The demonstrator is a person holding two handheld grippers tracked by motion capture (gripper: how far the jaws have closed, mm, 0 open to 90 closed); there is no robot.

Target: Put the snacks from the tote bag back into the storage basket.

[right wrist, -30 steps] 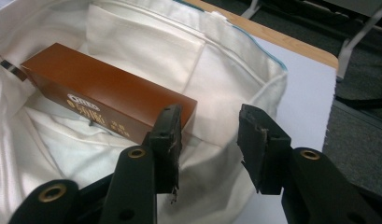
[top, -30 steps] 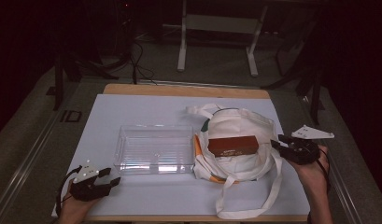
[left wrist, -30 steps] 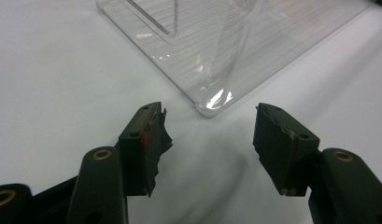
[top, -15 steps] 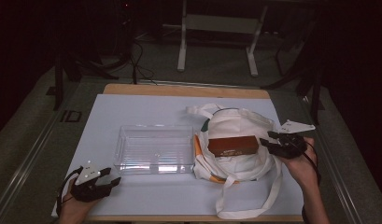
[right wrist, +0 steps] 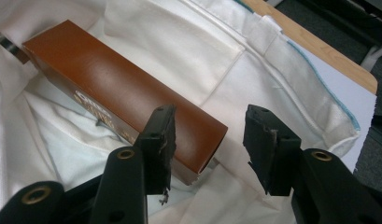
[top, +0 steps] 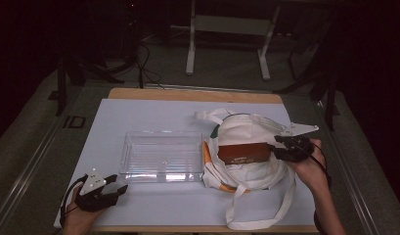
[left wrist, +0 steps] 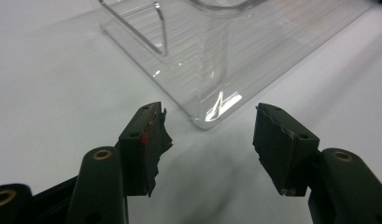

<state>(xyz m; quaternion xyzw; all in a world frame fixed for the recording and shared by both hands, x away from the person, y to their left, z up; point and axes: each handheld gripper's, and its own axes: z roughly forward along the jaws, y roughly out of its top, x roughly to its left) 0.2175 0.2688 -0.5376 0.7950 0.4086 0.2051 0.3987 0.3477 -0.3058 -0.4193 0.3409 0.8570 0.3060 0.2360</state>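
At the table's near left corner, the left gripper (top: 120,188) is resting on the white table cover (top: 153,113), its jaws standing wide apart with nothing between them. Its pads are matte black rubber, ragged and torn at the edges in the left gripper view (left wrist: 208,140). Just ahead of those jaws, a rounded corner of the clear plastic tray (left wrist: 212,60) is sitting on the smooth white cover; the tray is rectangular, shallow and glossy, with fine ridges across its floor, and it is catching a bright glint at that corner. Seen from the high view, the tray (top: 161,156) is lying flat and holding nothing.

Further right, touching the tray's right side, a white cloth tote bag (top: 251,169) is lying crumpled, its long straps trailing toward the near edge and its soft weave creased into folds. On top of the bag a glossy brown rectangular box (top: 242,152) with gold lettering along one side is lying lengthwise.

At the far right, the right gripper (top: 275,149) is pointing at the box's end. Its jaws have just been opening and are now standing partly apart: in the right gripper view (right wrist: 208,140) the near corner of the box (right wrist: 114,98) is lying partly between them, close beside the left pad, while the right pad is standing clear over the bag (right wrist: 202,42).
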